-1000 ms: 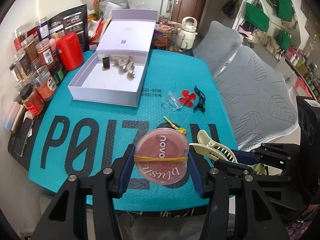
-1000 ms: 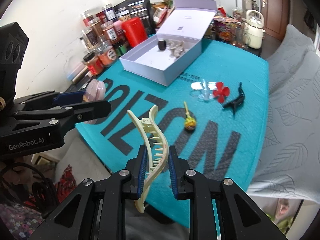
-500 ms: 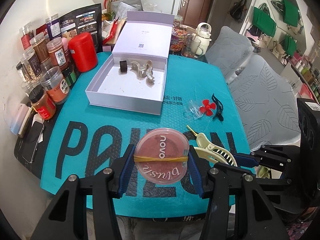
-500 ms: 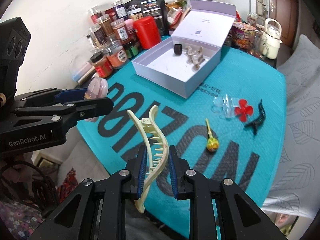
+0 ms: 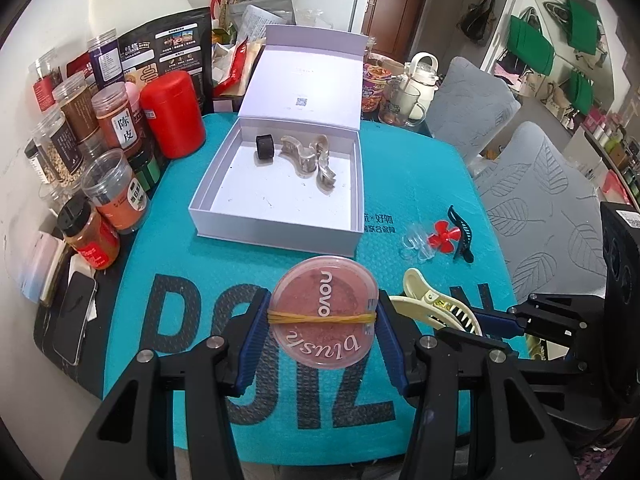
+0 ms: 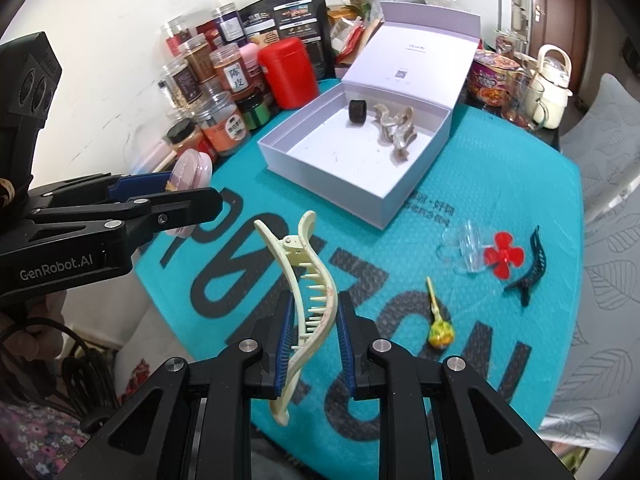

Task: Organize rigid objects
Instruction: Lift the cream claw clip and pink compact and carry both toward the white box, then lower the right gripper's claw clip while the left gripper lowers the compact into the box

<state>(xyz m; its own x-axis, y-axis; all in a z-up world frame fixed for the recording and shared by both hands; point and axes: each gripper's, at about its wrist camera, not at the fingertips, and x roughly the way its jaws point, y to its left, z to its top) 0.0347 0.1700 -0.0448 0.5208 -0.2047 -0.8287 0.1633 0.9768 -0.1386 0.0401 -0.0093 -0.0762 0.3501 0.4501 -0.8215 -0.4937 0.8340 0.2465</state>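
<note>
Blush compact, rubber-banded shut, clamped edge-on between left gripper pads, lid up for a flat set-down. Cream hair claw pinched mid-spine in right gripper, teeth clear. Beyond both fingertips: open white box, likely destination.

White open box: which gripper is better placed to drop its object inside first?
Probably left: the left gripper, holding the round pink blush compact, faces the white open box directly; in the right wrist view the box sits off to one side.
</note>
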